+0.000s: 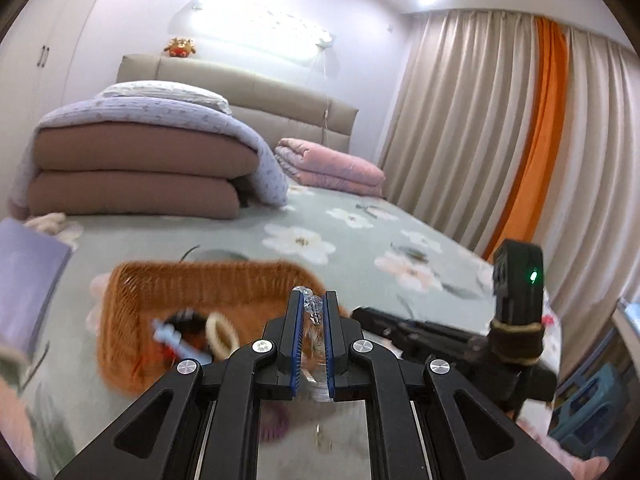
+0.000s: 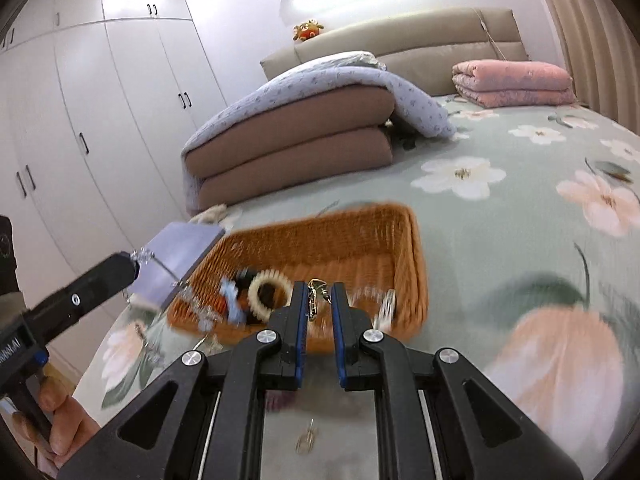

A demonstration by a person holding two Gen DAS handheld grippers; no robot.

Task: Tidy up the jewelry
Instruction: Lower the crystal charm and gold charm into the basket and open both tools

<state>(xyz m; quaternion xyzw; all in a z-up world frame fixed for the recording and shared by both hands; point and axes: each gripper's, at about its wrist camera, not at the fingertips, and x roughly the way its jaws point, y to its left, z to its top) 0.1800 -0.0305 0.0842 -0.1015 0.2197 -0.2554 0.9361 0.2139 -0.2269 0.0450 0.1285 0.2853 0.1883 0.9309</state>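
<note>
Both grippers, left (image 1: 314,300) and right (image 2: 320,292), pinch one beaded chain (image 1: 312,308) above my basket (image 2: 360,240).
Several pieces already lie inside; this chain remains to drop in.

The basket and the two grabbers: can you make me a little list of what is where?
place: bed sheet with flowers
basket: orange wicker, on the sheet, blurred
in basket: cream bead bracelet, other blurred pieces
left gripper: shut on a clear bead strand
right gripper: shut on a gold clasp
purple box: left of the basket
far end: folded blankets
</note>
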